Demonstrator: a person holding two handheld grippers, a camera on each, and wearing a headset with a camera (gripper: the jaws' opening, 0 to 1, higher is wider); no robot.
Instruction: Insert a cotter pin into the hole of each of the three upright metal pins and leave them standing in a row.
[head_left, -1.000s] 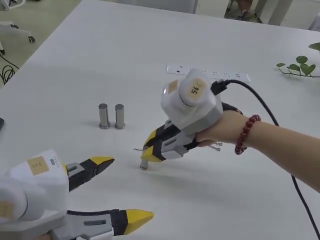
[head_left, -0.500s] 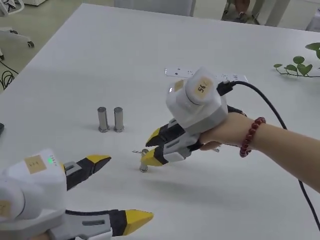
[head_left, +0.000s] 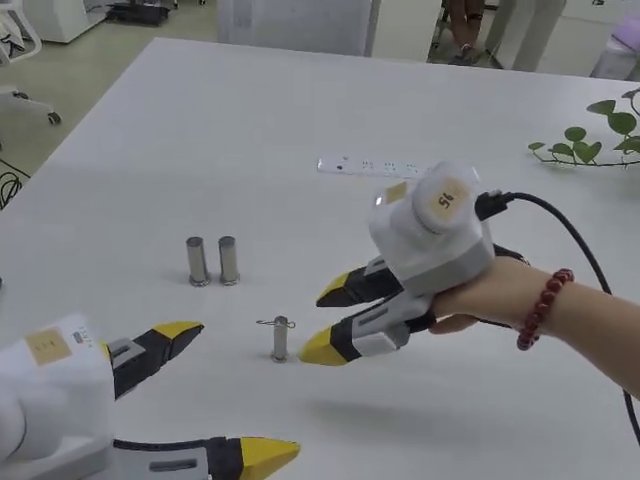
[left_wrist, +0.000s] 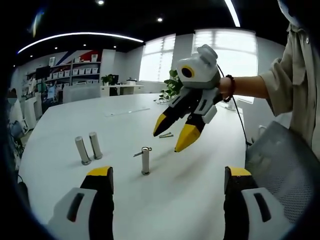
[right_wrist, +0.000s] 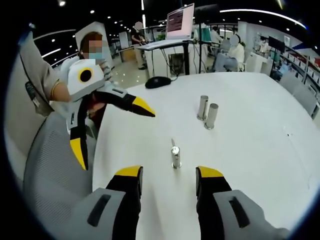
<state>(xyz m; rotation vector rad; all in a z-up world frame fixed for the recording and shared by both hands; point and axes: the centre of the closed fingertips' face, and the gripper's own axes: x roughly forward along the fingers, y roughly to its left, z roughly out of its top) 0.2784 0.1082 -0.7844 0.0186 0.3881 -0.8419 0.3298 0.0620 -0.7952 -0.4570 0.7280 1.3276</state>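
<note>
Metal pin (head_left: 280, 341) stands just beside the spread right claw (head_left: 313, 328).

Open table (head_left: 250, 130) around cottered pin (head_left: 280, 340), right gripper (head_left: 313, 328) just beside, pin pair (head_left: 228, 260) apart

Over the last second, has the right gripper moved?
Yes. In the head view the right gripper has drawn back rightward from the near pin: its tips were on the pin, now they stand apart from it, open.

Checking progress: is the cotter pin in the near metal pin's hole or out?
In. The cotter pin sticks sideways through the top of the upright metal pin; the right hand-held gripper is open, apart from it.
</note>
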